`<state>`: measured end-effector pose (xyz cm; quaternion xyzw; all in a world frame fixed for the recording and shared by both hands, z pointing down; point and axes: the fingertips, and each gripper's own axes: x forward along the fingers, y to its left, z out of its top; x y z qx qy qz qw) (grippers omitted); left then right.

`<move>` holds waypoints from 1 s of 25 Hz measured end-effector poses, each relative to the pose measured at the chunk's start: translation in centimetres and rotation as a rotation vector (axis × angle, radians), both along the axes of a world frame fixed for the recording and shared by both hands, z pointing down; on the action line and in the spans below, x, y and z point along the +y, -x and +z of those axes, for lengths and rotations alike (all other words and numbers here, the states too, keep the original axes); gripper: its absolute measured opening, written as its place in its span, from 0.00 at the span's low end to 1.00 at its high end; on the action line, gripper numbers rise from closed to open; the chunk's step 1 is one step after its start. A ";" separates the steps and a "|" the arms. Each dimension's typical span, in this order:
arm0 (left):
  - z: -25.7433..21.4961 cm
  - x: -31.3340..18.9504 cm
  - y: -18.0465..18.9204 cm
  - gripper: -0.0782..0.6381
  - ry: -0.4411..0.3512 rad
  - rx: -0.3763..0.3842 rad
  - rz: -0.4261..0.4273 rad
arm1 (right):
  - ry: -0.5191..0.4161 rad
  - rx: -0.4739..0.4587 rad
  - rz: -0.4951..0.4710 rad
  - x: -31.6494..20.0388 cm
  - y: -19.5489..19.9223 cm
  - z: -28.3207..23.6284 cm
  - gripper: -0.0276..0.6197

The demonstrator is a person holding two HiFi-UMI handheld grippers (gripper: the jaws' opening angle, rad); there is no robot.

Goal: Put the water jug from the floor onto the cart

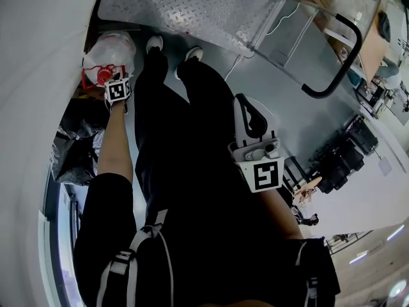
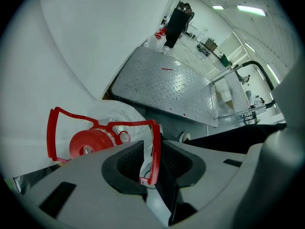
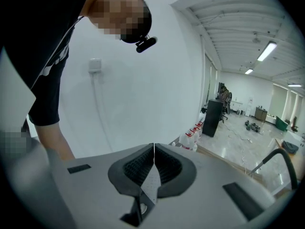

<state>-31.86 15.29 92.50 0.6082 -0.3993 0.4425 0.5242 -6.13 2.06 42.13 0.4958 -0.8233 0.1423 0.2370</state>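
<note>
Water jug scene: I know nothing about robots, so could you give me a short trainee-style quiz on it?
1. True or false: the right gripper holds the water jug.
2. The left gripper has its fingers shut on: A nothing; B the jug's red handle; C a rope.
3. Short answer: is the jug on the cart yet?
Key: 1 false; 2 B; 3 no.
</note>
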 end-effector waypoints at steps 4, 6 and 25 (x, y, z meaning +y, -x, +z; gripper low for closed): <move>0.3 0.2 0.5 0.29 -0.006 -0.014 0.012 | 0.012 0.019 -0.038 0.3 1.0 0.9 0.07; 0.3 0.1 0.3 0.27 -0.009 -0.011 0.016 | 0.024 0.014 -0.048 0.4 1.2 1.2 0.07; 2.6 -0.6 -1.5 0.21 0.033 0.032 0.044 | 0.022 0.067 -0.006 -0.6 0.2 2.1 0.07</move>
